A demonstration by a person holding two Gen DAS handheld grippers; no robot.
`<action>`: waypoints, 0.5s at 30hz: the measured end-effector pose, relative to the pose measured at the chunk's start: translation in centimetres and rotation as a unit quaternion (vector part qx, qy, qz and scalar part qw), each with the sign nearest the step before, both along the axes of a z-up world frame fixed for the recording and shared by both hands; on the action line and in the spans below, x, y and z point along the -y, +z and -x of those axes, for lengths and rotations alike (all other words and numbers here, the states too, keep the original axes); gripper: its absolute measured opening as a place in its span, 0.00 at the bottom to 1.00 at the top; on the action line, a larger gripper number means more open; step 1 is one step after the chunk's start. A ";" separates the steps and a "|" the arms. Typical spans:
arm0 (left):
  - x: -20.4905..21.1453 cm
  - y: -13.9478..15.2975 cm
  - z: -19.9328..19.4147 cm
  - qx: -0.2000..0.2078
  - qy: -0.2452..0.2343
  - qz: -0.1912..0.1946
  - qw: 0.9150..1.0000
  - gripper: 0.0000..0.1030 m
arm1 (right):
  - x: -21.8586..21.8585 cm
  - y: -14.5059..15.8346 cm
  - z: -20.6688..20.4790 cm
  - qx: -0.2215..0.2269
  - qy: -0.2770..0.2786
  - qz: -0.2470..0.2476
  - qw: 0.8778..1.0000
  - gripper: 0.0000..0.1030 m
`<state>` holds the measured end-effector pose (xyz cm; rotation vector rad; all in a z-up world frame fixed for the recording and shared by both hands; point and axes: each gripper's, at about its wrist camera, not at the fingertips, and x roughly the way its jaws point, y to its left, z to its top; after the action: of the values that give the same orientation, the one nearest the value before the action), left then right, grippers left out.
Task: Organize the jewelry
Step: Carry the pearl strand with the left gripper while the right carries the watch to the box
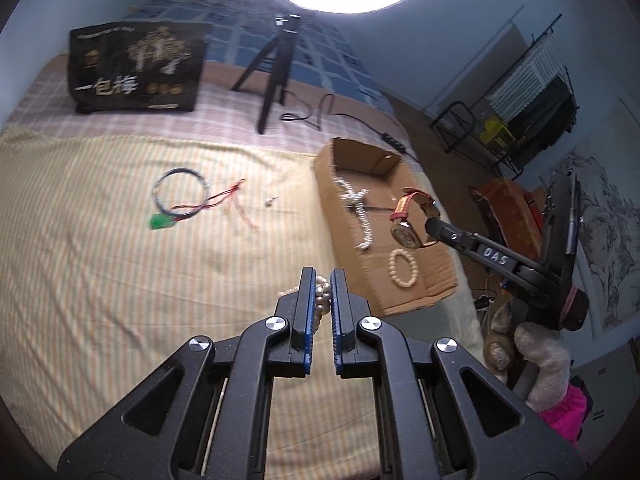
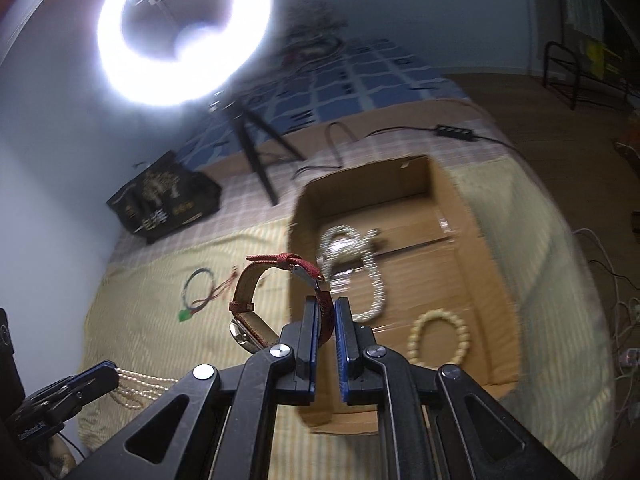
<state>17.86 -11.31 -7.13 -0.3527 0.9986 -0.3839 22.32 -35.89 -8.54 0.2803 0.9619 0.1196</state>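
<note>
The left gripper (image 1: 320, 280) clamps pearls (image 1: 321, 296) short of the box (image 1: 412, 304), likely queued for dropping in. The right gripper (image 2: 324, 312) pinches the watch (image 2: 260, 300) by its strap above the box's near-left edge, so the case hangs clear. Beyond the box, a cord pendant (image 1: 180, 200) lies unsorted.

One watch (image 2: 256, 304), one box (image 1: 412, 276), two bracelets (image 1: 403, 269), three necklaces (image 1: 360, 208).

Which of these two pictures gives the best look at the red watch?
The right wrist view: the red watch hangs close up, its strap pinched in the right tool, buckle and case both visible. The left wrist view shows the watch smaller and farther off, held above the cardboard box, its face slightly blurred.
</note>
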 end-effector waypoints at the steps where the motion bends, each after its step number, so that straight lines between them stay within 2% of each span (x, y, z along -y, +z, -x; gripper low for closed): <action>1: 0.7 0.1 -0.2 0.002 -0.004 0.002 1.000 0.05 | 0.7 0.0 -0.1 0.001 -0.007 0.003 1.000 0.05; 10: 5.9 -0.2 -1.2 0.006 -0.035 0.003 0.999 0.05 | 4.6 -0.4 -1.2 -0.003 -0.054 0.012 0.998 0.05; 15: 8.3 -0.1 -1.5 0.011 -0.051 0.006 0.999 0.05 | 5.3 -1.0 -2.0 -0.006 -0.066 0.016 0.998 0.05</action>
<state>19.32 -19.65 -7.25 -0.3092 0.9949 -0.4847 24.31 -41.21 -9.58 0.3141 0.9542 -0.0193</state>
